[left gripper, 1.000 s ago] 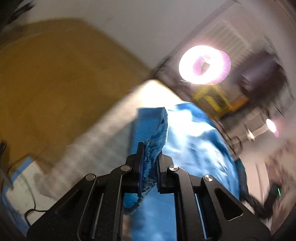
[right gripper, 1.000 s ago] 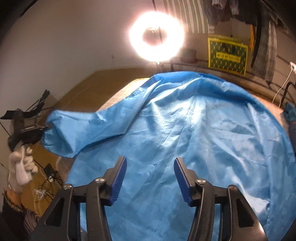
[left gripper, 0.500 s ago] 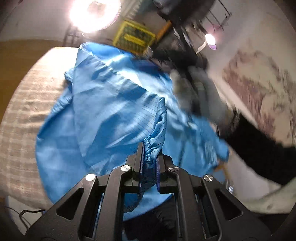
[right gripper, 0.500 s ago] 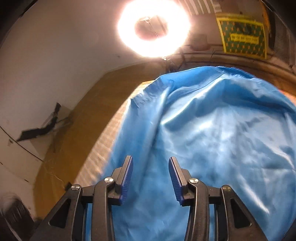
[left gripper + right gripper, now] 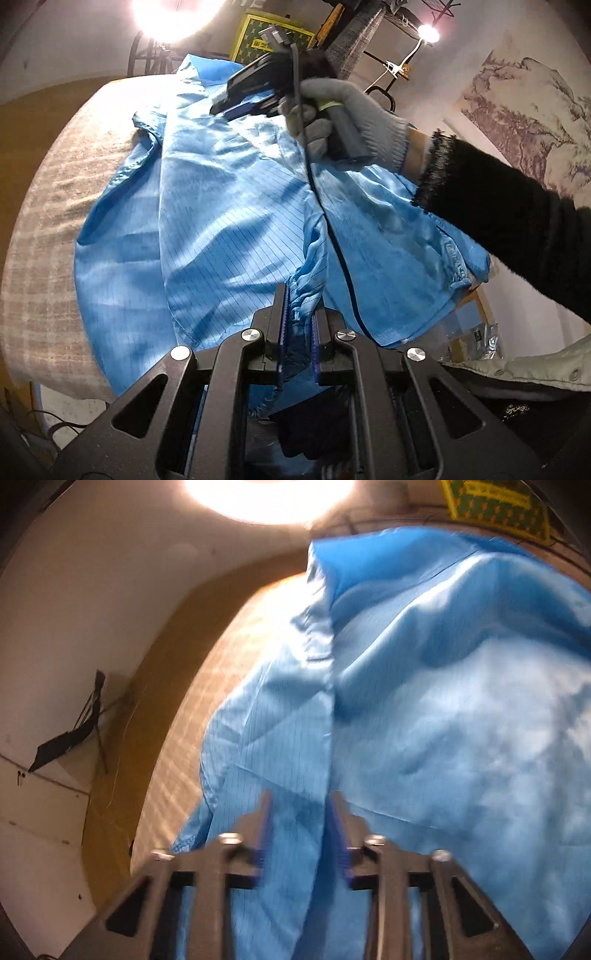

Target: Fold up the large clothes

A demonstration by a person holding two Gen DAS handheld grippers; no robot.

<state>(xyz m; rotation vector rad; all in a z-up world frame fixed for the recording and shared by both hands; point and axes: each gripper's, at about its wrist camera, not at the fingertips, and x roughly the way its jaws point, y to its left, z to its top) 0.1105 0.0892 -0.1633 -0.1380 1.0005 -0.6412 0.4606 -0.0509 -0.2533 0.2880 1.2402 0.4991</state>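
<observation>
A: Nearest us, the left tongs (image 5: pixel 298 319) are clamping a gathered cuff of the shiny blue pinstriped garment (image 5: pixel 229 229), which is lying spread over the pale checked cloth-covered surface (image 5: pixel 40 236).

B: And the right tongs (image 5: pixel 300 830) have just been closing, with a ridge of the same blue fabric between the pads. It's blurred, though, so I'm not calling that a grip; they look a touch apart to me.

A: That's my worry. If they're pinching only the top layer, the fold is going to drag one layer and leave the rest bunching underneath.

B: This cloth looks slippery, too. A shallow bite could be sliding out as soon as the fabric is being lifted.

A: Further out, the gloved right hand (image 5: pixel 347 118) is reaching over the collar end, and its black cable (image 5: pixel 332 236) is trailing across the garment near the held cuff.

B: So the cable could be snagging fabric, or getting folded in.
</observation>
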